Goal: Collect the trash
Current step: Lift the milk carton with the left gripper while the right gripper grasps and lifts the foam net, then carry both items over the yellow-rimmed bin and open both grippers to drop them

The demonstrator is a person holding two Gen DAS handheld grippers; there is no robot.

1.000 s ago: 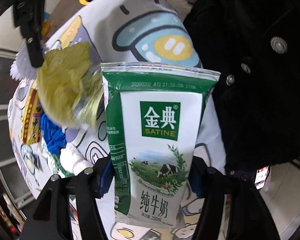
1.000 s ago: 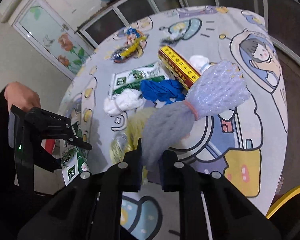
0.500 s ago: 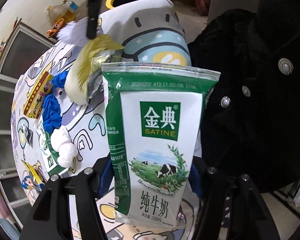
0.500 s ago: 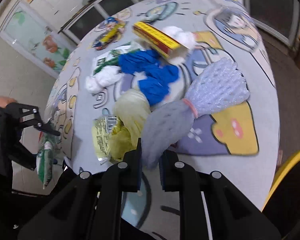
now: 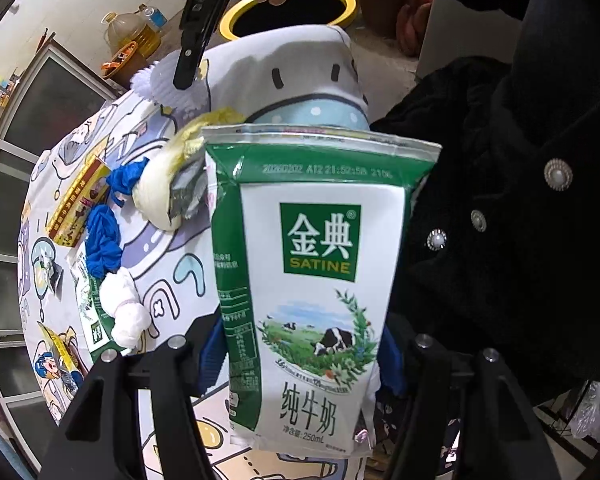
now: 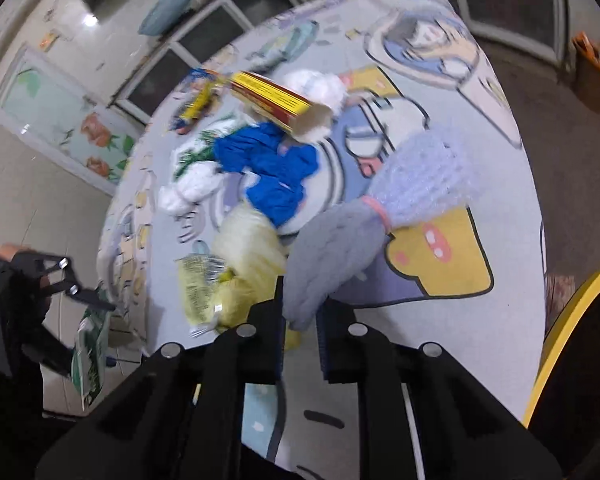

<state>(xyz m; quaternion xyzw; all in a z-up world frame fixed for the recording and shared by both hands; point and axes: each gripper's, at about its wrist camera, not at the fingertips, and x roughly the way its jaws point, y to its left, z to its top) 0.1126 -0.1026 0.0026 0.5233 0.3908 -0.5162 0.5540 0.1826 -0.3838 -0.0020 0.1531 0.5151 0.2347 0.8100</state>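
A green and white milk carton (image 5: pixel 316 264) stands upright between the blue pads of my left gripper (image 5: pixel 300 360), which is shut on its lower part, off the table's edge. My right gripper (image 6: pixel 300 316) is shut on the grey end of a foam net sleeve (image 6: pixel 416 176) tied with a pink band, held above the table. In the left wrist view the right gripper (image 5: pixel 192 48) and the foam net sleeve (image 5: pixel 168 88) hang near a yellow-rimmed bin (image 5: pixel 346 0). The right wrist view shows the left gripper (image 6: pixel 80 296) with the carton (image 6: pixel 90 344) at far left.
On the cartoon-print tablecloth (image 6: pixel 460 320) lie a yellow wrapper (image 6: pixel 204 292), a cream bag (image 6: pixel 248 244), blue crumpled plastic (image 6: pixel 276 176), white tissue (image 6: pixel 192 188) and a yellow-red box (image 6: pixel 276 100). The bin's rim (image 6: pixel 572 312) is at right. A person's black coat (image 5: pixel 520 240) stands close by.
My right gripper has carried the foam net across the table toward the yellow-rimmed bin. The left gripper has rolled in place, still holding the carton.
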